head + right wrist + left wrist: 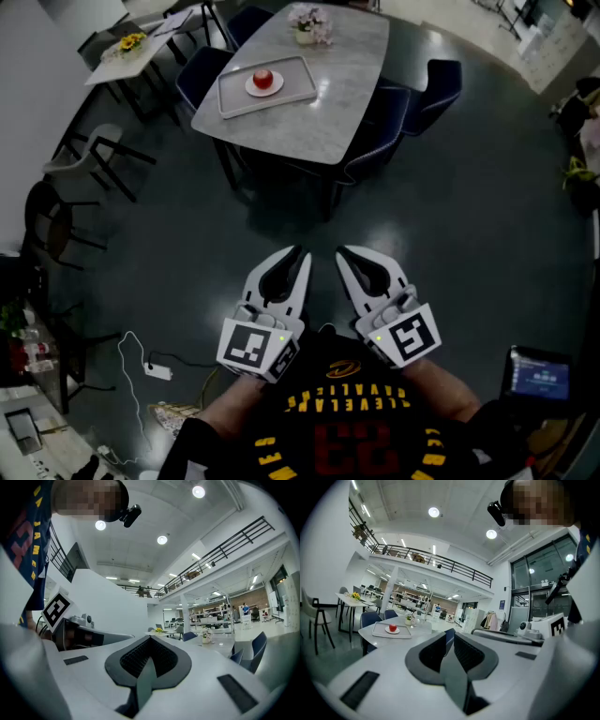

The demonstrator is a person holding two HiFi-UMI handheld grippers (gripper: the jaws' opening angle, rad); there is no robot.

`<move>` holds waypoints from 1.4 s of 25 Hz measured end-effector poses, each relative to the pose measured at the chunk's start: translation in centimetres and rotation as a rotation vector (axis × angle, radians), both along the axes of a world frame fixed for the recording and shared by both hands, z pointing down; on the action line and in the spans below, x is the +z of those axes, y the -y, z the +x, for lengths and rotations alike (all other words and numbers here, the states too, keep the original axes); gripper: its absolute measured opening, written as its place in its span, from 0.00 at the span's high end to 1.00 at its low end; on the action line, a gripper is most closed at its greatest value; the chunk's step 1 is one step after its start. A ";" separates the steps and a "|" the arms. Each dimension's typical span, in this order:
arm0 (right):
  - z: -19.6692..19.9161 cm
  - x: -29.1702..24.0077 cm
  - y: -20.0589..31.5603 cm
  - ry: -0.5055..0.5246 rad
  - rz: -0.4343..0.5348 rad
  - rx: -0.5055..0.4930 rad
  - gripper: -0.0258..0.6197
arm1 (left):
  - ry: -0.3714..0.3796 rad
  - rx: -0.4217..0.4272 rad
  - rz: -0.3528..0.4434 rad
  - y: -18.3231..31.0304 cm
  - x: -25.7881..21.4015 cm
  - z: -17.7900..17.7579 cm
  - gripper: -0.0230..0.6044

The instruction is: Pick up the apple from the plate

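A red apple [263,79] sits on a small white plate [251,87] in a pale tray [234,101] on a marble table [323,112], far ahead of me across the dark floor. In the left gripper view the apple [393,628] and tray [378,633] show small at the left. My left gripper [299,253] is held close to my body, its jaws slightly apart with nothing between them [450,637]. Beside it, my right gripper [342,251] is shut and empty [150,640]. Both point level, well short of the table.
A vase of flowers [307,26] stands at the table's far end. Blue chairs [433,86] ring the table. A second table with yellow flowers [131,43] and dark chairs [94,155] stand at the left. A cable and plug block [156,371] lie on the floor at the near left.
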State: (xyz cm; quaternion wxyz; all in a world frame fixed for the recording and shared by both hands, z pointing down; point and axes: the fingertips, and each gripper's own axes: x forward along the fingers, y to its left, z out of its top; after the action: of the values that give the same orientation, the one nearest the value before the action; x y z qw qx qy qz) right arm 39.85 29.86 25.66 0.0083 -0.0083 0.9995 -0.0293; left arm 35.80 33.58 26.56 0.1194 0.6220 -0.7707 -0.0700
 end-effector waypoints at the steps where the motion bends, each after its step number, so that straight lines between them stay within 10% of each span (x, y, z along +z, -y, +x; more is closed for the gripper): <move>1: 0.0 0.0 0.0 -0.002 -0.002 0.000 0.95 | -0.011 -0.002 -0.002 0.0 -0.2 0.1 0.88; 16: -3.3 0.1 -0.2 -0.003 0.009 0.023 0.95 | -0.050 -0.005 0.002 0.2 0.1 -3.1 0.88; 35: -25.3 2.5 4.3 -0.106 -0.053 0.053 0.95 | -0.128 0.039 -0.022 4.0 2.0 -24.5 0.88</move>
State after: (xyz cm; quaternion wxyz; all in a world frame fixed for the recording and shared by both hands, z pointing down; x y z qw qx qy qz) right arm 14.56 25.57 28.17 -0.0443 -0.0364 0.9968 -0.0551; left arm 11.27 29.59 28.58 0.1766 0.6298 -0.7499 -0.0989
